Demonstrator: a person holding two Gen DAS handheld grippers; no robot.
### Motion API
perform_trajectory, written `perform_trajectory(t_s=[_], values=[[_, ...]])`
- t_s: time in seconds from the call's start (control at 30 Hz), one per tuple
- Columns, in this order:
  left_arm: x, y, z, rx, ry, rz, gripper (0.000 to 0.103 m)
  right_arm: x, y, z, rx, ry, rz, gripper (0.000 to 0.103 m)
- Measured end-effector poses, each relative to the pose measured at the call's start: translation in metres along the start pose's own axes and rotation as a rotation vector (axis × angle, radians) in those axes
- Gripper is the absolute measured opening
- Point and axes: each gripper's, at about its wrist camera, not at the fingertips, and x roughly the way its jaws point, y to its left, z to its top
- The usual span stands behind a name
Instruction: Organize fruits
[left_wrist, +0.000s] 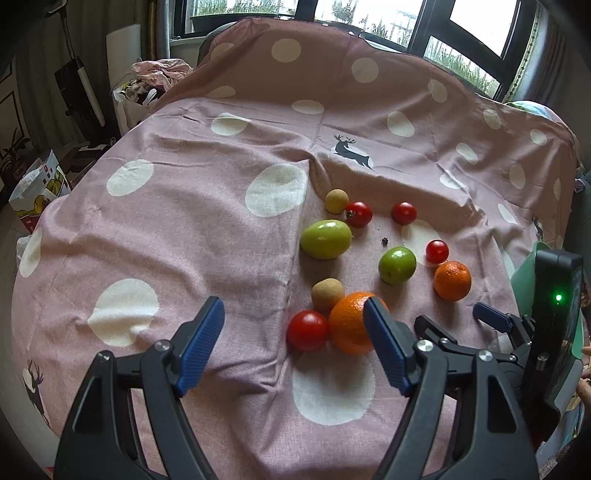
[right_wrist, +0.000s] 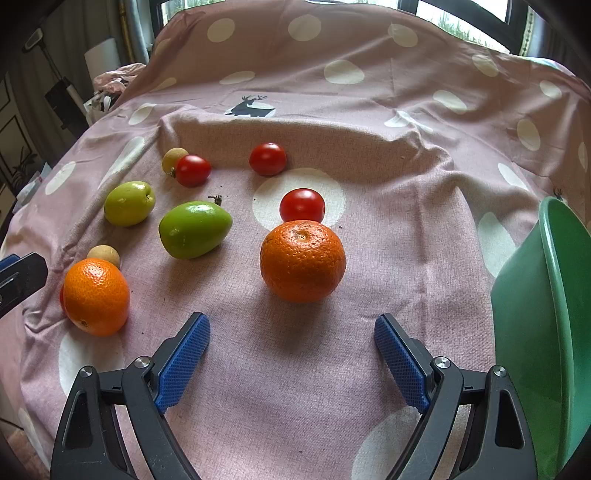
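Here the right hand-held gripper (right_wrist: 291, 354) is seen spread wide, nothing between its blue pads, an orange (right_wrist: 303, 260) lying just ahead on the pink dotted cloth (right_wrist: 406, 229). The left hand-held gripper (left_wrist: 295, 341) is likewise held wide and empty, a second orange (left_wrist: 351, 323) just beyond one fingertip. Farther off, green fruits, red tomatoes and small tan fruits are scattered. A green bowl (right_wrist: 554, 295) is glimpsed at the right edge.

Right gripper (right_wrist: 291, 328) jaws wide apart, empty. Orange (right_wrist: 303, 260) on spotted cloth (right_wrist: 406, 221) just ahead; green bowl (right_wrist: 554, 295) at right.
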Motion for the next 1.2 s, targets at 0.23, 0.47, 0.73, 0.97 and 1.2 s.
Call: perform_trajectory(t_s=[0.23, 0.47, 0.73, 0.97, 1.2], values=[[-0.002, 0.001, 0.0, -0.02, 0.021, -0.066, 0.078, 0.0, 0.0, 0.0, 0.0, 0.0, 0.0, 0.09], [-0.008, 0.007, 0.001, -0.012, -0.02, -0.032, 0.078, 0.002, 0.001, 0.001, 0.004, 0.008, -0.006, 0.092], [-0.008, 0.004, 0.001, 0.018, -0.01, -0.063, 0.078, 0.003, 0.004, 0.005, 0.038, 0.023, -0.019, 0.094], [-0.012, -0.002, 0.0, 0.026, -0.007, -0.134, 0.076, -0.042, -0.021, 0.018, 0.103, 0.014, 0.212, 0.072], [-0.004, -0.013, -0.004, 0.027, 0.033, -0.257, 0.06, -0.05, -0.012, 0.044, 0.138, 0.045, 0.505, 0.072]])
